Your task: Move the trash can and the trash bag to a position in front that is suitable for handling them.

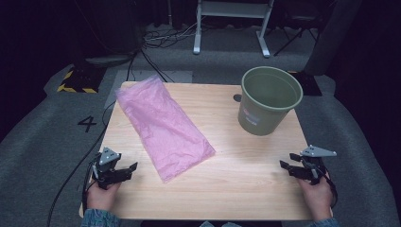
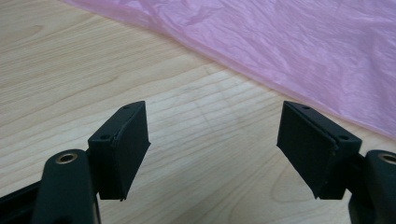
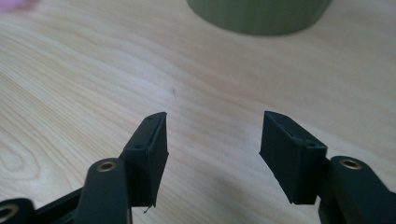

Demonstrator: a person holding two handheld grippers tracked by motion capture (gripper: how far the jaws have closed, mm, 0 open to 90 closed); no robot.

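Observation:
A flat pink plastic bag (image 1: 163, 125) lies diagonally across the left half of the wooden table (image 1: 236, 175). An olive-green bucket (image 1: 267, 99) stands upright at the far right. My left gripper (image 1: 131, 170) rests at the near left corner, open and empty, a short way left of the bag's near end. In the left gripper view the bag (image 2: 280, 46) stretches across the top beyond my open left gripper (image 2: 215, 140). My right gripper (image 1: 286, 166) sits at the near right edge, open and empty. The right gripper view has the bucket's base (image 3: 259, 16) ahead of my right gripper (image 3: 212, 149).
A dark round hole (image 1: 237, 98) sits in the tabletop left of the bucket. Grey carpet surrounds the table, with cables (image 1: 165, 35) and a white frame (image 1: 231, 23) behind it. Bare wood lies between the two grippers.

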